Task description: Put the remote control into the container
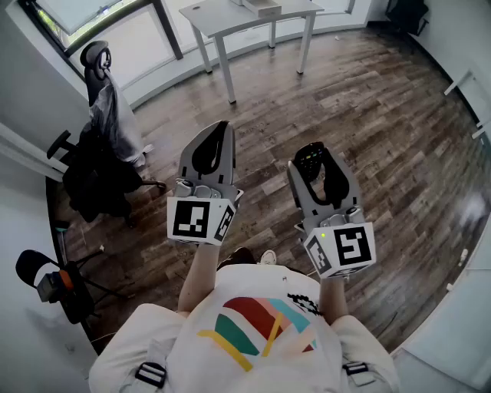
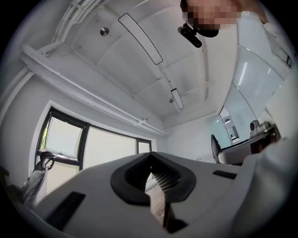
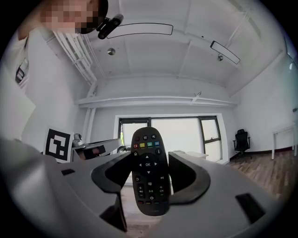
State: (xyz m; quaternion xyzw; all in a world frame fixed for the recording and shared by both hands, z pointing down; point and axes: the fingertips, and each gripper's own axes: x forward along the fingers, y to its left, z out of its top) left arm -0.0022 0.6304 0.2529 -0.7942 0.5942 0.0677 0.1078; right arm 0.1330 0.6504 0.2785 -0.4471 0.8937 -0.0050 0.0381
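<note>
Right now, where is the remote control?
In the right gripper view, the remote control is clamped between the right gripper's jaws, above the wooden floor.

**One camera above, two riding low on the tools**

The head view looks steeply down from above the person onto the left tool (image 1: 219, 137), the right tool (image 1: 313, 157) and the wooden floor (image 1: 383, 115). Each gripper view sits close behind its own jaws, tilted up at the ceiling (image 2: 139, 79). Both catch the head camera (image 2: 191, 35) overhead.

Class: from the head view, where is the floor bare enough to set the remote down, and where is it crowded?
Bare: wooden floor right of the white table. Crowded: left side, around the draped chair and black gear.
</note>
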